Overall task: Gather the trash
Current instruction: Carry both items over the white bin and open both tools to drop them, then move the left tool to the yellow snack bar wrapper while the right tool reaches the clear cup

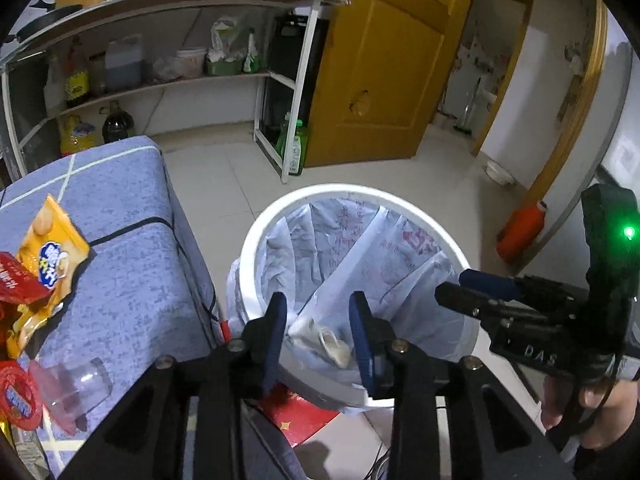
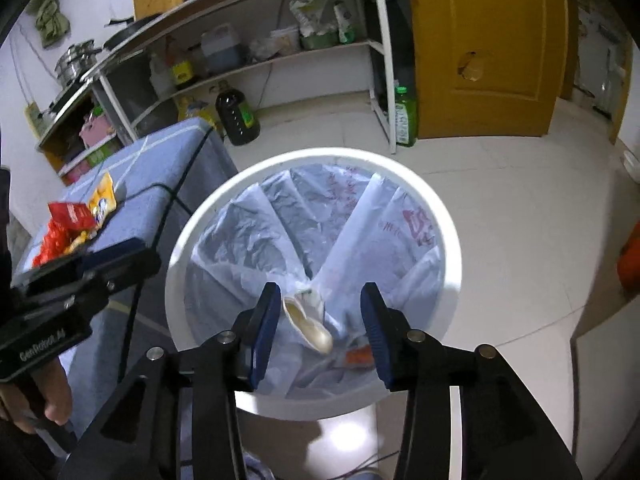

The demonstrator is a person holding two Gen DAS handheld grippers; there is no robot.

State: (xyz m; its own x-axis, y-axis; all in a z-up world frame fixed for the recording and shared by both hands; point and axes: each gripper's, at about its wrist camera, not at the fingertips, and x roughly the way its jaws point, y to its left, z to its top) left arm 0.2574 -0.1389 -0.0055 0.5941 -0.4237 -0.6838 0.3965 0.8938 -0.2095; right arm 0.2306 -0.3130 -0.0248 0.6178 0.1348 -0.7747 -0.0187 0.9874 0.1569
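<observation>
Hovering over the white bin [image 2: 400, 168], both claws stand parted with nothing between the pads: left claw [image 1: 320, 332], right claw [image 2: 320, 328]. Pale crumpled trash [image 2: 308, 324] lies in the bin's liner. Snack wrappers [image 1: 48, 256] and a clear cup [image 1: 76, 388] lie on the blue-covered tabletop [image 1: 132, 264]

Yellow door [image 1: 384, 80] ajar; shelf rack [image 2: 256, 60] holding bottles
</observation>
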